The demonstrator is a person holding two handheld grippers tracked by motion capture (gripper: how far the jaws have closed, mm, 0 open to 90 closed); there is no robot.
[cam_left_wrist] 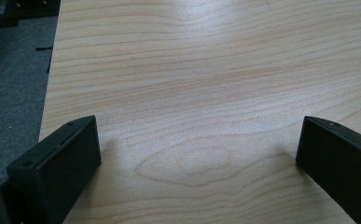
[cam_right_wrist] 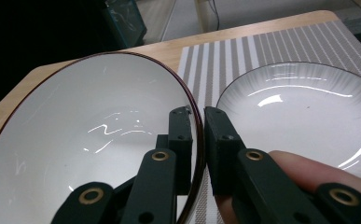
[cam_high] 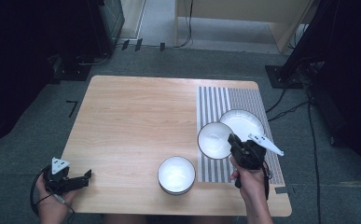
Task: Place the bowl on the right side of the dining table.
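We recorded a light wood-grain table (cam_high: 131,116), pale tan with fine darker streaks. The placemat (cam_high: 213,95) bore grey and white stripes on one part and a finer grey weave on the other. The held bowl (cam_right_wrist: 75,140) was white inside with a dark reddish-brown rim. The plate (cam_right_wrist: 299,112) was white, shading to grey radial lines near its dark edge. The second bowl (cam_high: 176,175) was white with a dark rim. The right gripper (cam_right_wrist: 198,116) and left gripper (cam_high: 87,176) were black, each with a grey plate. The floor (cam_high: 24,154) was dark grey.
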